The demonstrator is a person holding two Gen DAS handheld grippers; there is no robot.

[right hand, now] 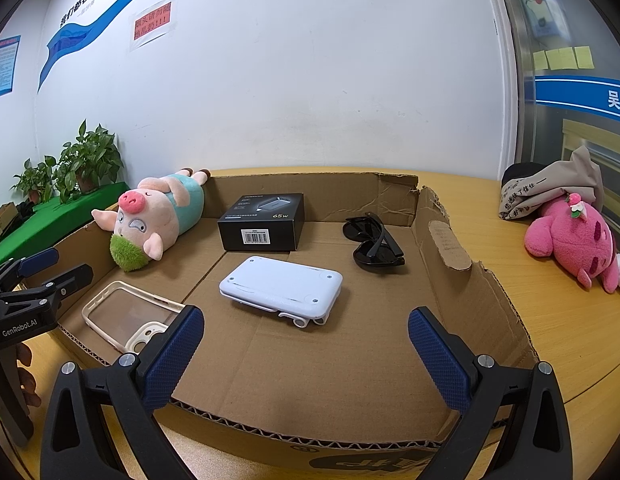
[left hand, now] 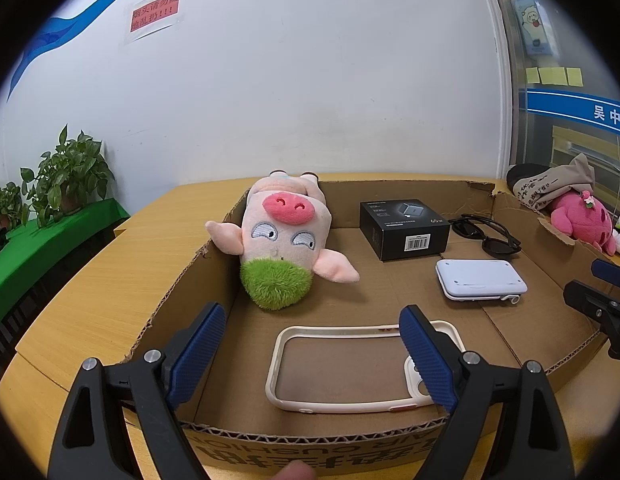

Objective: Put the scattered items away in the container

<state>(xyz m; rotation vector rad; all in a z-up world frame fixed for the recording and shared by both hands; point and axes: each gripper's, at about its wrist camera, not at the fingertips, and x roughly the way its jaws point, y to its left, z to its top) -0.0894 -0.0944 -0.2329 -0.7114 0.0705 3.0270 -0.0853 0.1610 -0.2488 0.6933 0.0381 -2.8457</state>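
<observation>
Pig plush (right hand: pixel 157 220), black box (right hand: pixel 261 222), sunglasses (right hand: pixel 374 244), case (right hand: pixel 125 316) inside cardboard box (right hand: pixel 450 240)

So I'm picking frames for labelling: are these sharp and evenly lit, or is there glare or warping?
Left wrist view: sharp, evenly lit, soft shadows only; fisheye bows the cardboard box rim, corners black. Right wrist view: equally sharp, barcode lines on the black box distinct, faint sheen on the sunglasses, table edge curved.
</observation>
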